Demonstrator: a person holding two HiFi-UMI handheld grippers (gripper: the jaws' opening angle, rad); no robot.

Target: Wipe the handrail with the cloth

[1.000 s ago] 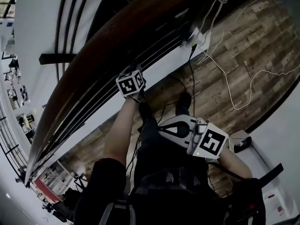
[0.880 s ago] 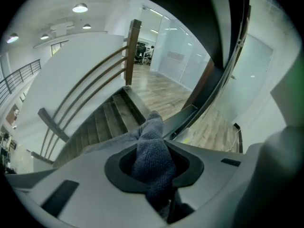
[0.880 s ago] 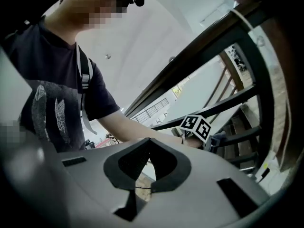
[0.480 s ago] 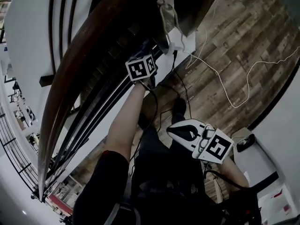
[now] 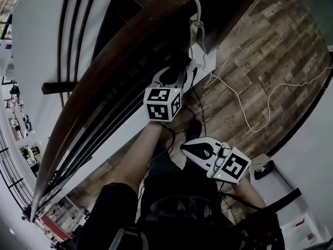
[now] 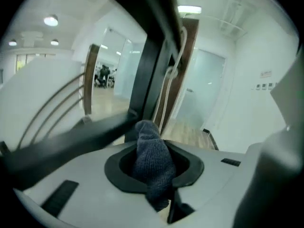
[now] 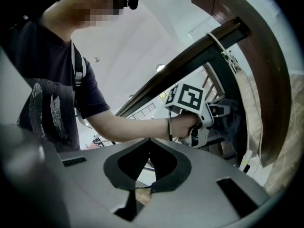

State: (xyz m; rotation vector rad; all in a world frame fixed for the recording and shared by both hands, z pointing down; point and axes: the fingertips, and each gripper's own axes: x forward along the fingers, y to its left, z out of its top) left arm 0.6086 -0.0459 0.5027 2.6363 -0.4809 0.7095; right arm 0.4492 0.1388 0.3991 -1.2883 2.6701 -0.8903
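Observation:
The dark brown wooden handrail [image 5: 112, 69] runs from the top middle down to the lower left in the head view. My left gripper [image 5: 171, 76] is pressed up against its underside near the end post, shut on a grey knitted cloth [image 6: 153, 165] that sticks out between the jaws of the left gripper [image 6: 154, 146]. The right gripper view shows the rail [image 7: 268, 61] curving overhead, with the cloth a dark blur [image 7: 232, 118] at the left gripper [image 7: 216, 113]. My right gripper [image 5: 186, 147] hangs lower by my body, away from the rail, and the right gripper [image 7: 149, 141] is shut and holds nothing.
A white cable [image 5: 250, 100] trails over the wood floor [image 5: 276, 51], and a white plug block [image 5: 200, 53] sits at the foot of the post. Black rails [image 5: 78, 20] run alongside the handrail. My own torso and arm fill the lower part of the head view.
My left gripper has slid with the cloth along the handrail toward the end post and the white cable. The right gripper has stayed low by my body.

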